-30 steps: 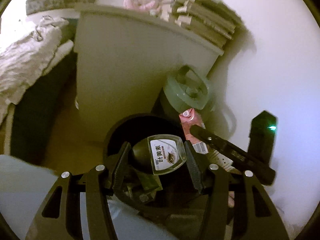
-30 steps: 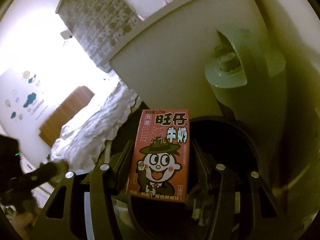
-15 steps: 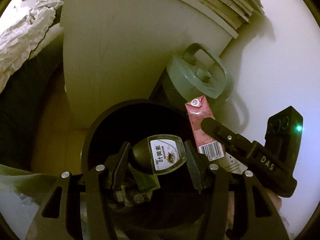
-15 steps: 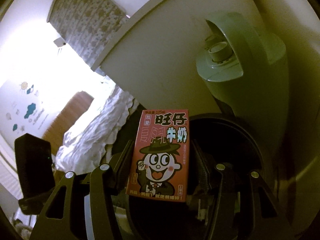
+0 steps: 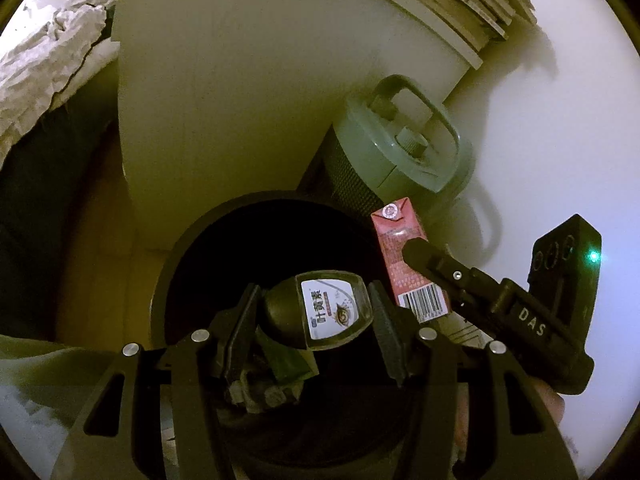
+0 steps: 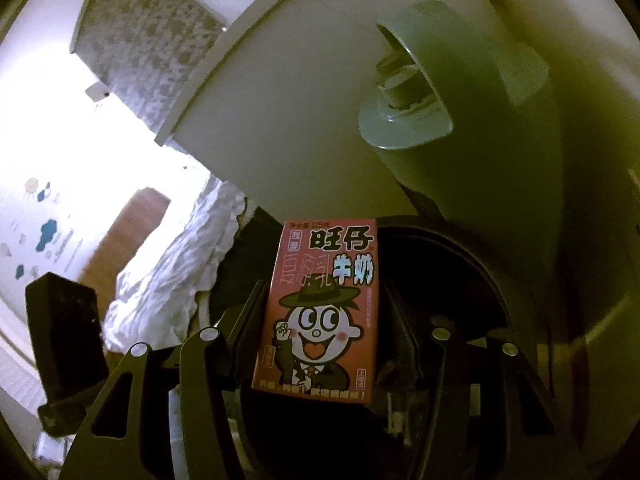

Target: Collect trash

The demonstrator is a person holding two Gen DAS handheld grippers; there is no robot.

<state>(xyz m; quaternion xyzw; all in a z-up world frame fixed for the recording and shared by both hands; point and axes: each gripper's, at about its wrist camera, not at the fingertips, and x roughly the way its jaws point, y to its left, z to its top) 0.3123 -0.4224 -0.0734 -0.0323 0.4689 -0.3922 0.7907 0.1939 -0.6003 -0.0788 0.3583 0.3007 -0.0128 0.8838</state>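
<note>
Left gripper (image 5: 312, 316) first: its jaws are closed partway onto a small dark bottle (image 5: 316, 312), pads pressing both sides. The bottle's white label faces up, and its rounded dark end pushes left against the left finger, so its long axis runs roughly across the jaws, tilted a little. It hangs right over the mouth of the black trash bin (image 5: 176, 248), inside the rim's outline. Down in the bin, below the bottle, sits some crumpled rubbish (image 5: 272, 384), too dark to name.

Over to the right gripper (image 6: 320, 320): jaws closed partway on a red milk carton (image 6: 320, 312), flat sides clamped between the pads. The carton stands upright along the fingers, long axis pointing away from the wrist, cartoon face toward the camera, top edge furthest out. From the left wrist view that carton (image 5: 408, 264) hovers at the bin's right rim, its folded top pointing up and away, barcode end nearest the jaws.

Beyond the bin: a green lidded jug (image 5: 396, 152) with a carry handle stands just behind the rim, touching or nearly so, I cannot tell which. Behind that, a pale cabinet side (image 5: 248, 92). Rumpled white bedding (image 6: 168, 272) lies left of the bin.
</note>
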